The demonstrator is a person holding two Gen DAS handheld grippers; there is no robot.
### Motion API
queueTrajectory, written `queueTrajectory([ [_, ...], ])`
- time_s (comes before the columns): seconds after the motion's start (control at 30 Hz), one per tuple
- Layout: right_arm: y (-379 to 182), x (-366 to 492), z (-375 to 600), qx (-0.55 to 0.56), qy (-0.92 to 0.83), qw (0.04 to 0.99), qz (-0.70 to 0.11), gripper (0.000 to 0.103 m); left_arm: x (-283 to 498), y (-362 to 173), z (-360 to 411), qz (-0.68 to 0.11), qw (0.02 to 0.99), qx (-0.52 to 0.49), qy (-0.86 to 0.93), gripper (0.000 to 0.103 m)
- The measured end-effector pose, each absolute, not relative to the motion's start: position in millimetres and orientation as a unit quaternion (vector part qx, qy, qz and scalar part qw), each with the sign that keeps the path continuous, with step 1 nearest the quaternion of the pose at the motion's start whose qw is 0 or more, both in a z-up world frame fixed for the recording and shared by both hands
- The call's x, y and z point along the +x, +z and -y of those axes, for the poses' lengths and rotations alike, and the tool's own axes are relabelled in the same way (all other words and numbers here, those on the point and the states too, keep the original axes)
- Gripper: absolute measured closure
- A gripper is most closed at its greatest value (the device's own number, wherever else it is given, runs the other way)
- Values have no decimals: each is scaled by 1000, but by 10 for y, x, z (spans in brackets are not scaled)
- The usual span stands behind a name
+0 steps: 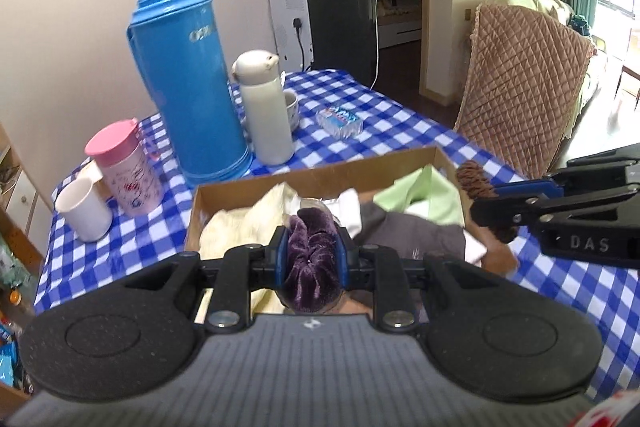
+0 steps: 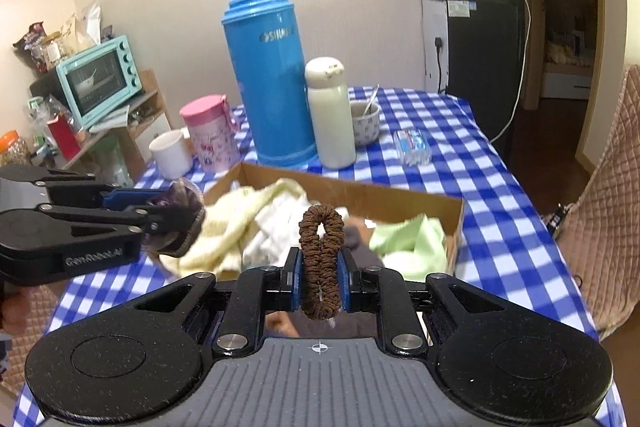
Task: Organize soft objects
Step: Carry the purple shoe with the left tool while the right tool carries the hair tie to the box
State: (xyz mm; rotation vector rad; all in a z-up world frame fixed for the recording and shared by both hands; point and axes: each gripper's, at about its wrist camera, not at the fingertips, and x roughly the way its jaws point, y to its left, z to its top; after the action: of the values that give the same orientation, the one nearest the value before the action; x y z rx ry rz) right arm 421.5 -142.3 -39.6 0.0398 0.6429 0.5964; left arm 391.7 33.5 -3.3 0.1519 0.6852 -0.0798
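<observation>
My left gripper (image 1: 311, 259) is shut on a purple velvet scrunchie (image 1: 312, 267), held above the near side of a shallow cardboard box (image 1: 320, 173). My right gripper (image 2: 319, 277) is shut on a brown scrunchie (image 2: 321, 259), which stands up as a loop between the blue pads. In the left wrist view the right gripper (image 1: 486, 197) comes in from the right with the brown scrunchie (image 1: 474, 181) over the box's right corner. The box (image 2: 360, 189) holds a pale yellow cloth (image 2: 236, 227), white cloth (image 2: 276, 227), a green cloth (image 2: 412, 237) and a grey garment (image 1: 416, 233).
On the blue checked tablecloth (image 2: 492, 195) behind the box stand a tall blue thermos (image 2: 268, 67), a cream flask (image 2: 328, 111), a pink-lidded tumbler (image 2: 208, 131), a white mug (image 2: 170, 153), a small bowl (image 2: 366, 123) and a tissue pack (image 2: 412, 145). A quilted chair (image 1: 524, 75) stands right.
</observation>
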Motion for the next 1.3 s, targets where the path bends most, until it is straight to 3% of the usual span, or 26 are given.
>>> queueTrajectory([
  [0.37,-440,4687,1378,18,281,908,-310,84,4495,-110,-224,-342,934,82,-57,80],
  [1.0,-901,5375,1346,45,267,895,-355,85,5256,-686,-148,-390,915,71,-75,79],
  [1.3,-1009,5529,1358,61,261,892,-365,84,5370,-771,-218,-388,918,52,-69,54],
])
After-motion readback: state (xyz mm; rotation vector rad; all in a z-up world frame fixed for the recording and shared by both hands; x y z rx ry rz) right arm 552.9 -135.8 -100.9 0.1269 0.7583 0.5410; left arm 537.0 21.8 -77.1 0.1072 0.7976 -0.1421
